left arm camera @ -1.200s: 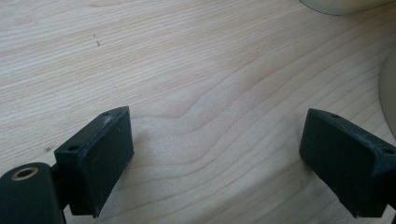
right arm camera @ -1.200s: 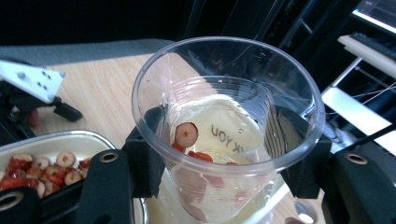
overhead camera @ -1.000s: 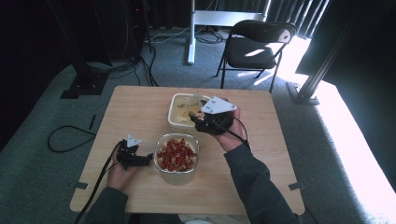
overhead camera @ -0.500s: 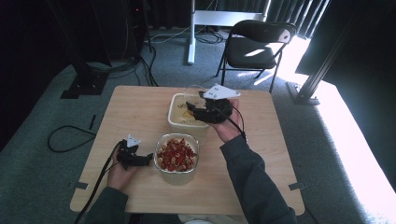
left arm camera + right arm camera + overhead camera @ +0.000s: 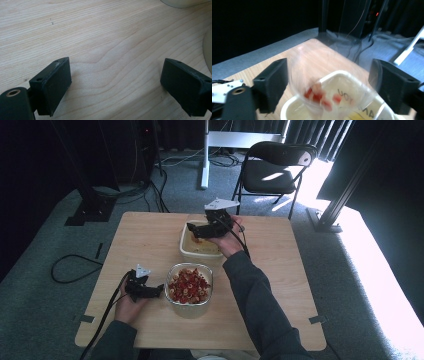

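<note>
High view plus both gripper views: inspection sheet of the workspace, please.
Surface: wooden table, bare wood, tape marks at its edges.
Job's things: glass bowl of red and tan pieces near the person; cream tub behind it; clear cup holding red pieces, blurred, over the tub.
Clutter: nothing seen.
Grippers: left gripper open, low over bare wood beside the bowl. Right gripper over the tub, jaws just been opening, cup between them; pad contact unclear.
Cables: one trails from each gripper; black loop on the floor.
Surroundings: carpet, folding chair, dark stands.
</note>
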`<act>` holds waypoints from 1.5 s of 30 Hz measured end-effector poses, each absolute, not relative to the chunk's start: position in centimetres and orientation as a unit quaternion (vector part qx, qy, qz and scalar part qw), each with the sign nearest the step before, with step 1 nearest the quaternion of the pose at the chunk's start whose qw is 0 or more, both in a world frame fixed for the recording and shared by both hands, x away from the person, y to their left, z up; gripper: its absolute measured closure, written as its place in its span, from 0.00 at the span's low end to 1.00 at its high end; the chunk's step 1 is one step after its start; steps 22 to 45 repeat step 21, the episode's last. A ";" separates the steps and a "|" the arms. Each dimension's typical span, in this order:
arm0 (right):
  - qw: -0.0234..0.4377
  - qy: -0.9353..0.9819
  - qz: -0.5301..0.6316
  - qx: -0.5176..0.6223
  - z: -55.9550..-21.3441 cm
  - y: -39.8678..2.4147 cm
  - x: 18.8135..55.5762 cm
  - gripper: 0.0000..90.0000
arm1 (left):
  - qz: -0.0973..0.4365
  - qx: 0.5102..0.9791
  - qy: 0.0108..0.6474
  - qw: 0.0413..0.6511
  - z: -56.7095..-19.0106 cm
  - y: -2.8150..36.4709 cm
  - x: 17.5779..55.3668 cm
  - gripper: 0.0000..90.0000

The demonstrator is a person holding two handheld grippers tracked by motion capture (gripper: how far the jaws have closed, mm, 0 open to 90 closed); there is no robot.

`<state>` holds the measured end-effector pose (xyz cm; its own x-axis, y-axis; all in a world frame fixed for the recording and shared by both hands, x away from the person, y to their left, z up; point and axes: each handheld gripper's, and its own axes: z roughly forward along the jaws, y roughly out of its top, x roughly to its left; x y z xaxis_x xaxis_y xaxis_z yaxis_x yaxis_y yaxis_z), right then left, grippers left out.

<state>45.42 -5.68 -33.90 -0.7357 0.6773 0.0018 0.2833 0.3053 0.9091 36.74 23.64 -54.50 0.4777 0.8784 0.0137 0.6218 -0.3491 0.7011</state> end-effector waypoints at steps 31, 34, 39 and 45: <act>0.237 0.760 0.504 0.335 -35.3 -13.0 43.3 0.18 | 0.199 0.797 0.470 0.322 -54.5 23.6 36.7 0.12; 0.237 0.760 0.504 0.335 -35.3 -13.0 43.3 0.18 | 0.199 0.797 0.470 0.322 -54.5 23.6 36.7 0.12; 0.237 0.760 0.504 0.335 -35.3 -13.0 43.3 0.18 | 0.199 0.797 0.470 0.322 -54.5 23.6 36.7 0.12; 0.237 0.760 0.504 0.335 -35.3 -13.0 43.3 0.18 | 0.199 0.797 0.470 0.322 -54.5 23.6 36.7 0.12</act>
